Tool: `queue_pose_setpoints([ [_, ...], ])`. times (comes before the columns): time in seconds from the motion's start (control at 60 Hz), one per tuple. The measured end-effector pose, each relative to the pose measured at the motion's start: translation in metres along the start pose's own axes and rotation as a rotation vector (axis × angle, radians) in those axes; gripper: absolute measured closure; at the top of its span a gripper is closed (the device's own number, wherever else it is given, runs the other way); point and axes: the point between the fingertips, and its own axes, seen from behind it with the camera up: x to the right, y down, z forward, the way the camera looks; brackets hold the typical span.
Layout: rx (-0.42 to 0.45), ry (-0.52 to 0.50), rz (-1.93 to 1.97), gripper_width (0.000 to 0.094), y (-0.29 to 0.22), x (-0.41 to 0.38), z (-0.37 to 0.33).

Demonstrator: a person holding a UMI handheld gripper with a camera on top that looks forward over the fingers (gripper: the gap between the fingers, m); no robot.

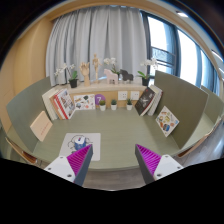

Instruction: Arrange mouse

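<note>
The gripper (pixel 110 160) hangs over a green surface (pixel 115 125), its two fingers (pixel 78 158) spread wide apart at the bottom of the frame with nothing held between them. Just above the left finger, at lower left of centre, a small mat (pixel 77 143) lies flat on the surface with a pale object on it that may be the mouse, though this cannot be told for sure. Beyond, across the middle of the frame, propped books (pixel 61 101), small potted plants (pixel 100 101) and framed pictures (pixel 149 98) line the back edge before a pale curtain (pixel 95 40) and a window (pixel 185 55) at upper right.
</note>
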Motion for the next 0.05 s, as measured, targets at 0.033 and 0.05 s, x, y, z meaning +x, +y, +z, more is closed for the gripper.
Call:
queue_pose_setpoints([
  [0.033,0.003,-0.003,0.005,0.0083,-0.0001,0.0002,-0.0013],
  [0.05,0.004,-0.005,0.008,0.0082,-0.0004,0.0001,-0.0019],
])
